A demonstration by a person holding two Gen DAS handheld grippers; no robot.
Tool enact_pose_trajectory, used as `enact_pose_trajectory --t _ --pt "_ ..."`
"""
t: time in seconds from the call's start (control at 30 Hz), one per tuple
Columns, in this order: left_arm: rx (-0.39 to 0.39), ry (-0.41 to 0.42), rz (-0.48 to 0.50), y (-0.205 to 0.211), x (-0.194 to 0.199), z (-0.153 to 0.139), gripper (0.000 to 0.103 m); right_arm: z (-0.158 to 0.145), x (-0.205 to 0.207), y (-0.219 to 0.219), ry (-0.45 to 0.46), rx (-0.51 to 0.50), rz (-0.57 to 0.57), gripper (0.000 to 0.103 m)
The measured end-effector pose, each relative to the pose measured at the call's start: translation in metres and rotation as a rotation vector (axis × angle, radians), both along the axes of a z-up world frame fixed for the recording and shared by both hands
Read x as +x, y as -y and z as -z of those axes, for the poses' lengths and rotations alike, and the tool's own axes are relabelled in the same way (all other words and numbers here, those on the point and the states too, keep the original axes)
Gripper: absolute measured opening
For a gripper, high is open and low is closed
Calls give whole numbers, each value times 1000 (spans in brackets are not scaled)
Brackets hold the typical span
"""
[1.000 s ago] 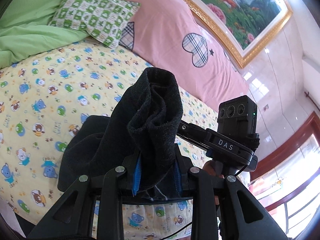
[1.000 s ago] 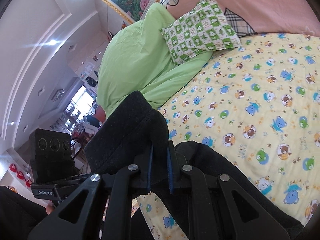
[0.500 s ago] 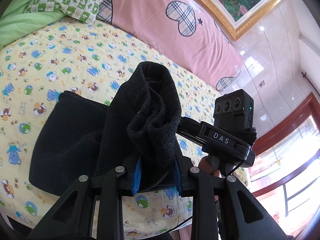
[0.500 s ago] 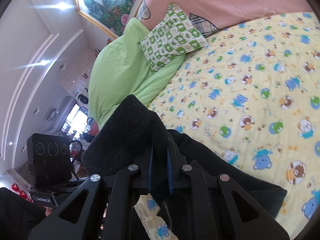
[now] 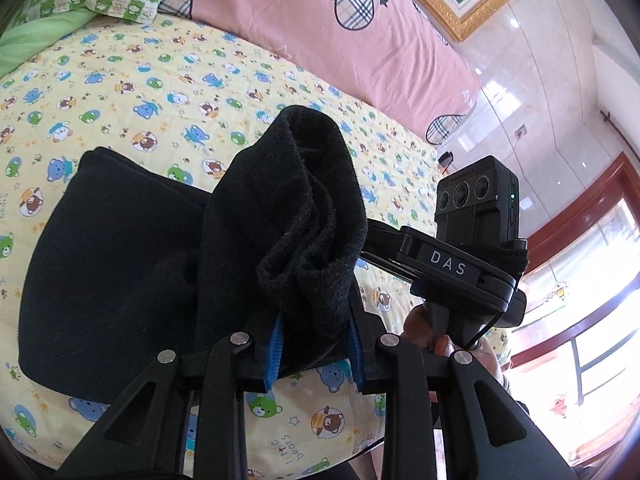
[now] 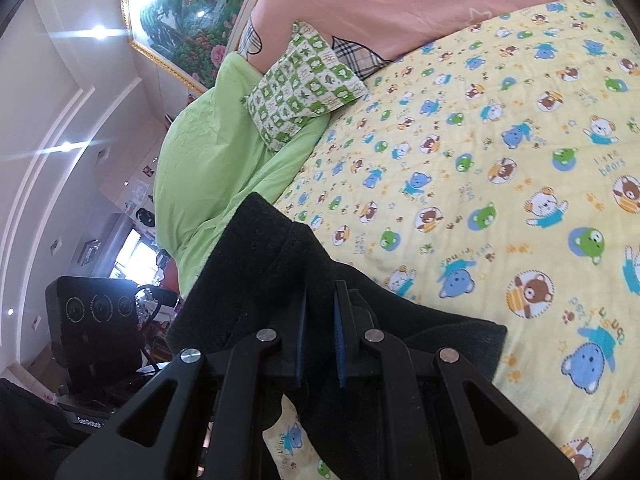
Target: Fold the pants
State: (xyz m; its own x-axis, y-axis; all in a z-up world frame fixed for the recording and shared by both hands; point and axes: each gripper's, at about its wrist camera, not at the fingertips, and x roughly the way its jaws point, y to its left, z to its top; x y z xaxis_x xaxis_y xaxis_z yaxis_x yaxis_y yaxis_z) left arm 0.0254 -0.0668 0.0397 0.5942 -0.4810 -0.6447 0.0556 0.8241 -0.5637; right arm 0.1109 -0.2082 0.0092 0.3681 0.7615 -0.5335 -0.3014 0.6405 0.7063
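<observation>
Left wrist view: the left hand-held gripper [image 5: 314, 354] is clamping a bunched fold of the black pants [image 5: 120, 264], which are draping onto the bed [image 5: 168, 80] near its front edge. Right wrist view: the right hand-held gripper [image 6: 320, 334] is pinching another fold of the pants [image 6: 448, 340].

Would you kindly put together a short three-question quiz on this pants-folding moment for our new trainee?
1. True or false: the left gripper is shut on a bunched part of the black pants.
2. What lies under the pants? A) a bare wooden floor B) a yellow sheet printed with bears C) a glass table
3. Fill in: the checked pillow rests partly on a ______ quilt.

Key:
1. True; the fabric stands up between its blue pads.
2. B.
3. Green.

The right gripper also pinches the pants.
</observation>
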Motion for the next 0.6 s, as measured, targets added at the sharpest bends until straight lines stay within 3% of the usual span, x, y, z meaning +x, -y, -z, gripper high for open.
enact_pose_trajectory --t 0.3,0.47,0.53,0.57,0.6 --pt "-2 -9 48 12 6 12 35 -1 -15 23 8 -58 109 17" --pt "-31 -4 80 15 3 11 55 -7 -27 44 4 -97 223 20" --pt "-29 9 86 16 0 8 56 -8 -32 50 -2 -110 265 41" --pt "-27 15 86 15 -2 7 56 -9 -36 52 0 -113 284 63" --pt "-26 21 80 13 -5 5 58 -11 -40 54 7 -118 304 73"
